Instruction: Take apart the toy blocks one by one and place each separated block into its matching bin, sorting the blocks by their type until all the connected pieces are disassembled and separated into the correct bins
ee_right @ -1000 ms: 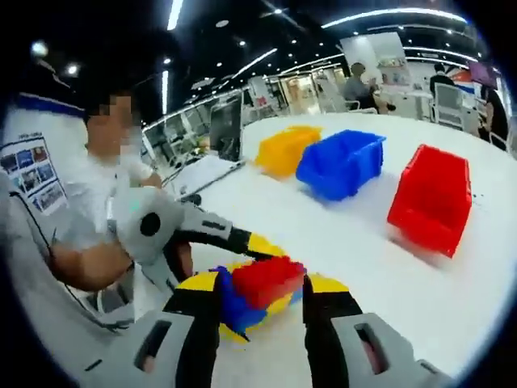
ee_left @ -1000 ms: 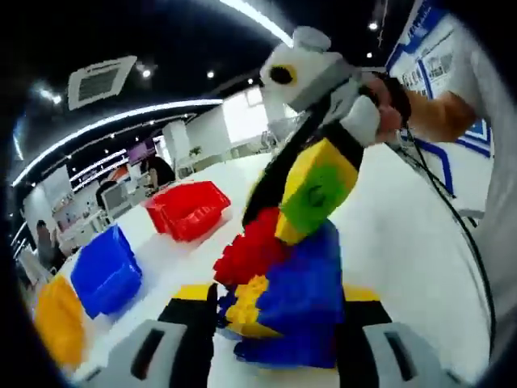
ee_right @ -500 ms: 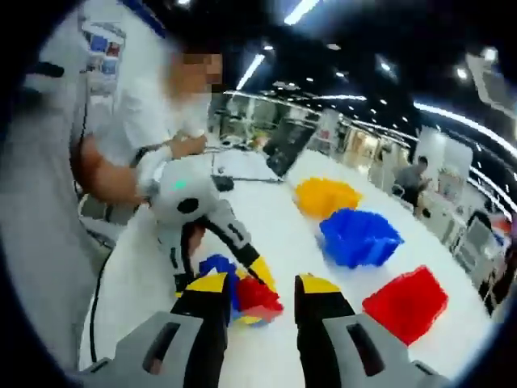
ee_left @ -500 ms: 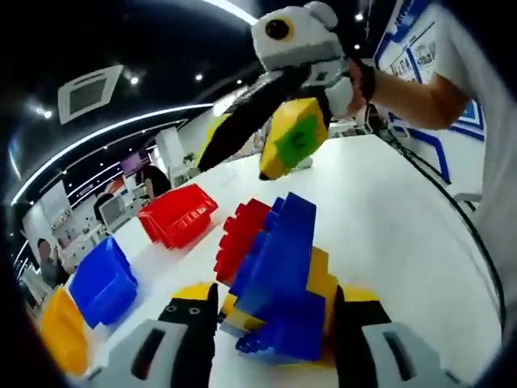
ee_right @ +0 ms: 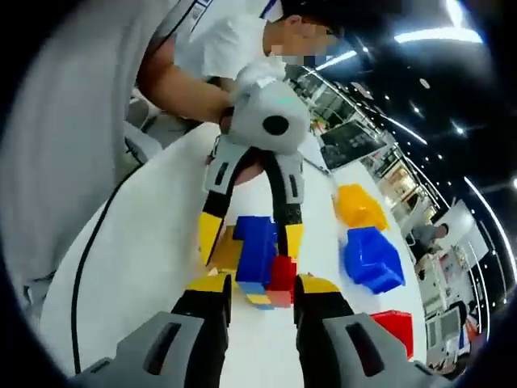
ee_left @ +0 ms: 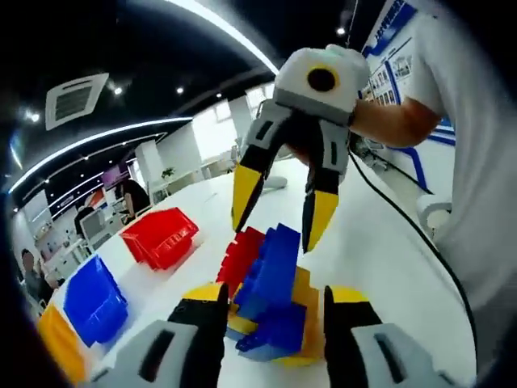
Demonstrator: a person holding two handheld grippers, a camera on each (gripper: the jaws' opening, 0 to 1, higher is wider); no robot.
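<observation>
A cluster of joined blocks [ee_left: 271, 279], blue with red and yellow pieces, sits between the jaws of my left gripper [ee_left: 275, 297], which is shut on it just above the white table [ee_left: 380, 242]. My right gripper [ee_left: 281, 212] comes down from above, open and empty, its yellow fingertips [ee_left: 245, 198] just over the cluster's top. In the right gripper view the same block cluster [ee_right: 257, 242] is clamped by the left gripper [ee_right: 252, 237]. The right gripper [ee_right: 262, 284] stands open, its tips at the cluster's red and yellow near end.
Three bins stand in a row on the table: a red bin [ee_left: 159, 237], a blue bin [ee_left: 95, 299] and a yellow bin [ee_left: 56, 352]; the right gripper view also has the yellow bin [ee_right: 359, 206], blue bin [ee_right: 371, 259] and red bin [ee_right: 396, 327]. A black cable [ee_left: 420, 234] trails across the table.
My right gripper has come off the cluster, swung up and turned, and now hangs open over it. The left gripper keeps its hold on the blocks. Both cameras have moved.
</observation>
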